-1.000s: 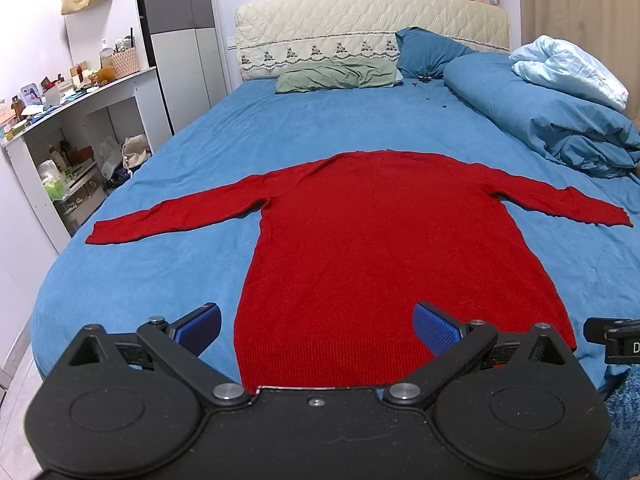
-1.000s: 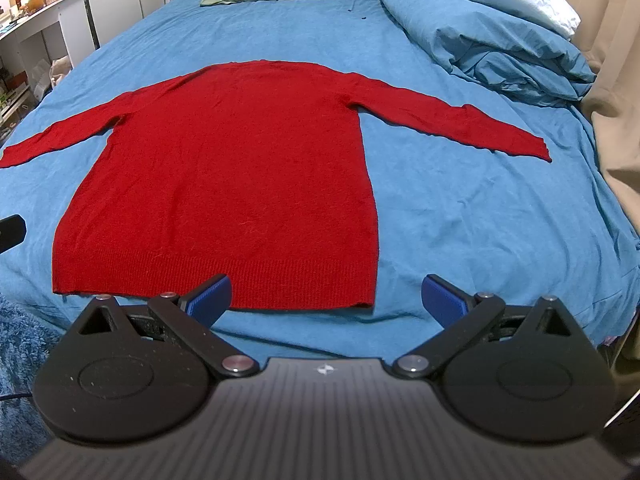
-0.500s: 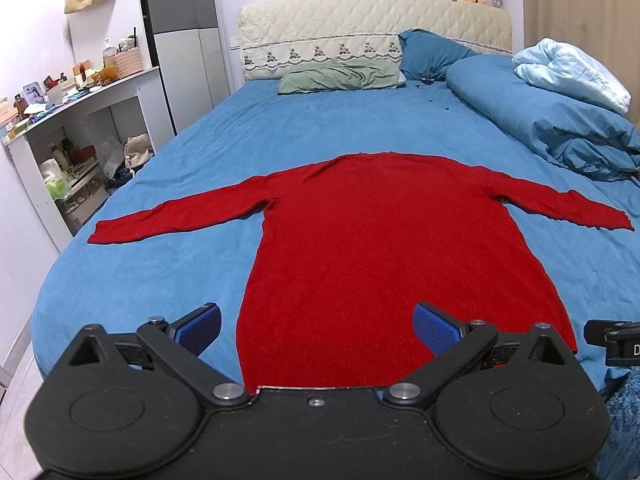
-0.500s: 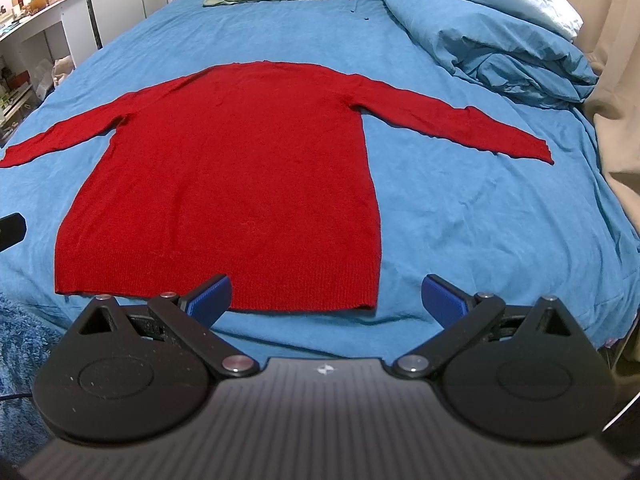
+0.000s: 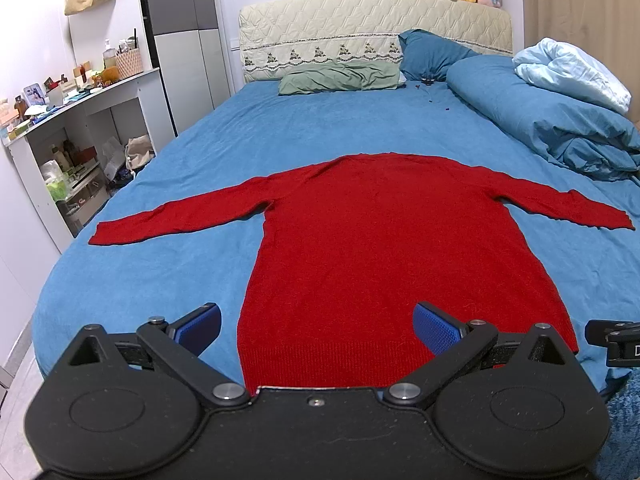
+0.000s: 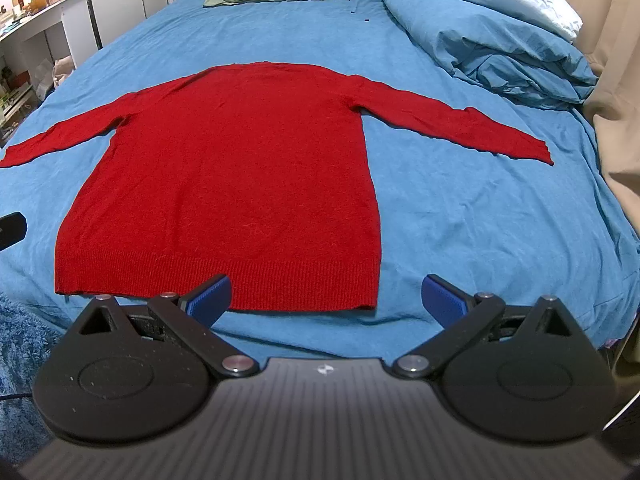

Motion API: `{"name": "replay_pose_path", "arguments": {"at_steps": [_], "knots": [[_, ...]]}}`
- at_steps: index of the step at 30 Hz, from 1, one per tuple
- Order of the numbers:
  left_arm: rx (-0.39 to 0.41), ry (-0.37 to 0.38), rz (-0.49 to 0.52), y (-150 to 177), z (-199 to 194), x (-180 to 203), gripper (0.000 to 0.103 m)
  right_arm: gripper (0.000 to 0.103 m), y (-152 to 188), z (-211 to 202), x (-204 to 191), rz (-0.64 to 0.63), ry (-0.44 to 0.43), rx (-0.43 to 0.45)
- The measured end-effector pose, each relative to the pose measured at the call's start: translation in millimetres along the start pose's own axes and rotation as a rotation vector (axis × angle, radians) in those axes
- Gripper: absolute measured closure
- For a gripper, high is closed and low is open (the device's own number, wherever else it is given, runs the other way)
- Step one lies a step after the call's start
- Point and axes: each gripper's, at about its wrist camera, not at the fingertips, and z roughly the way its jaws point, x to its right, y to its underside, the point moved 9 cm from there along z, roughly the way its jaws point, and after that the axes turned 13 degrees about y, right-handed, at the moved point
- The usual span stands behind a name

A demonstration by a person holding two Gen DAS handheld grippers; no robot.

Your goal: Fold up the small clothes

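A red long-sleeved sweater [image 5: 392, 248] lies flat on the blue bed sheet [image 5: 160, 272], hem toward me, both sleeves spread out sideways. It also shows in the right wrist view [image 6: 240, 168]. My left gripper [image 5: 318, 326] is open and empty, hovering just short of the hem's left part. My right gripper [image 6: 326, 296] is open and empty, above the hem's right corner. The right gripper's edge shows at the far right of the left wrist view [image 5: 614, 340].
A bunched blue duvet [image 5: 552, 120] with a pale blue cloth lies at the bed's right. A green pillow [image 5: 340, 78] and blue pillow sit by the headboard [image 5: 372, 28]. A white shelf desk [image 5: 76, 128] stands left of the bed. A beige curtain [image 6: 616, 120] hangs on the right.
Both grippers have drifted very slightly, so the sweater sits a little lower in each view. Both stay open. The sweater has not moved.
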Motion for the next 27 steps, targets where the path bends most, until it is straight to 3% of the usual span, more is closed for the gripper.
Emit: {"name": "replay_pose_path", "arguments": {"at_steps": [20, 23, 27], "knots": [[-0.005, 0.001, -0.006, -1, -1, 0, 0.0, 0.0, -4, -1, 2, 0.003, 0.002, 0.01], [0.006, 0.009, -0.018, -12, -3, -3, 0.0, 0.0, -19, -2, 9, 0.03, -0.008, 0.034], [0.087, 0.001, -0.005, -54, -6, -5, 0.0, 0.0, -56, -1, 33, 0.087, 0.006, 0.096]]}}
